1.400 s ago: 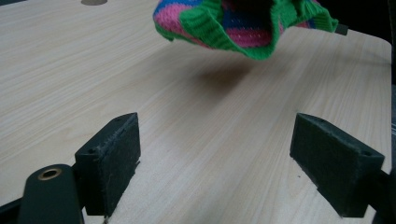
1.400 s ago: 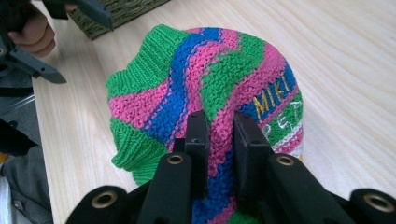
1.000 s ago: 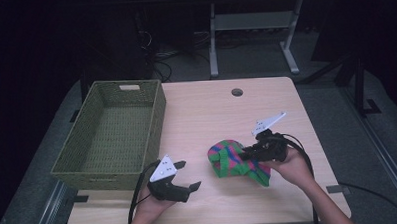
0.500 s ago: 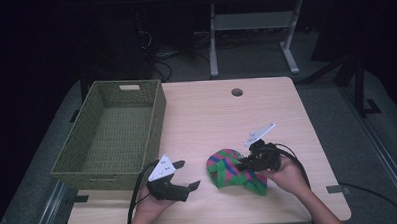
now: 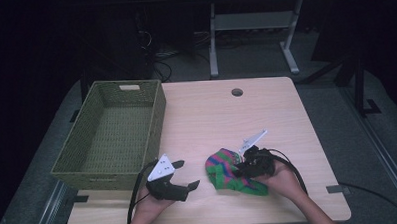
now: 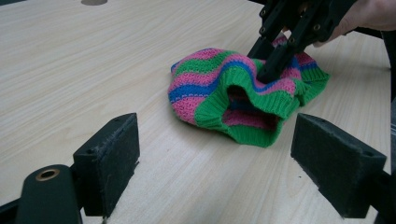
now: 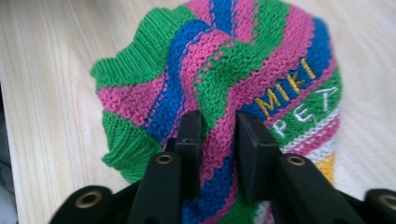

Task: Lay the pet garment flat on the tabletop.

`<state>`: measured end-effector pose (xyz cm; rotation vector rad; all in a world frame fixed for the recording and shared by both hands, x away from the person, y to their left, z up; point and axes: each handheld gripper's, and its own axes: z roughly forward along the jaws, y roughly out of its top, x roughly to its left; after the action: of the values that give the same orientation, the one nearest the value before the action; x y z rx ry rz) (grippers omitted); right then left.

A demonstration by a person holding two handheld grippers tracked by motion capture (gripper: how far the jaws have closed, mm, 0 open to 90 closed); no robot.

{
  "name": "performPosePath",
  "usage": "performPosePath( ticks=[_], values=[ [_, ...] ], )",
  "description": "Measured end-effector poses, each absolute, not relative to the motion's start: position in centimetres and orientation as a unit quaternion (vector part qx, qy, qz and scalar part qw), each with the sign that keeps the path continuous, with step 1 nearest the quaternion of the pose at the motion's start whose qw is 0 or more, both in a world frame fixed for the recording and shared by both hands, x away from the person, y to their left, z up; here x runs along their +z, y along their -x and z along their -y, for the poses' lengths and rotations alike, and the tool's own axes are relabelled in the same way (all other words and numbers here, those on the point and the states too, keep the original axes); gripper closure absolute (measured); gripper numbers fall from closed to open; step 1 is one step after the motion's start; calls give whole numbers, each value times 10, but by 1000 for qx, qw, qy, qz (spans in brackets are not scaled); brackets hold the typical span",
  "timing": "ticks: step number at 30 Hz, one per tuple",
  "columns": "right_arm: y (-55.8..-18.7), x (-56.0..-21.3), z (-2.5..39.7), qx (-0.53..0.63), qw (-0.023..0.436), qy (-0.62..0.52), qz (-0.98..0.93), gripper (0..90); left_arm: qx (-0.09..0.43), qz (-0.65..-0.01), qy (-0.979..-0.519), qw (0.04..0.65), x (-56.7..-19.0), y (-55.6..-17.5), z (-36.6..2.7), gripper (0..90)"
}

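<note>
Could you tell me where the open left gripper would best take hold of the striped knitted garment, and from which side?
Probably the green ribbed cuff of the striped knitted garment: its rim stands raised and gapes toward the left gripper, offering one thin edge. Come in low along the table from that gripper's side; the right gripper pinches a fold farther back.

Bare table (image 5: 211, 116) (basket (image 5: 112, 135) walls off its left) allows free passage.
</note>
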<state>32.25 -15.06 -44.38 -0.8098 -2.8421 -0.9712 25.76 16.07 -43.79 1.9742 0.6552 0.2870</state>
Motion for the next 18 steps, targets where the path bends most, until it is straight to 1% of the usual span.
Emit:
performPosePath(
  ticks=[2,4,8,15,18],
  values=[
    [-322,-443,150,-313,14,258,914,660,118,-271,-816,498,-438,-258,-161,151],
    [-321,-440,151,-312,15,258,914,604,117,-271,-816,498,-438,-258,-161,151],
    [-319,-430,155,-325,12,265,908,538,115,-272,-816,498,-439,-258,-160,151],
    [-312,-409,158,-348,-1,248,904,523,116,-273,-815,497,-438,-258,-161,151],
    [-307,-402,154,-355,2,230,906,511,117,-273,-815,497,-438,-259,-161,151]
  ],
)
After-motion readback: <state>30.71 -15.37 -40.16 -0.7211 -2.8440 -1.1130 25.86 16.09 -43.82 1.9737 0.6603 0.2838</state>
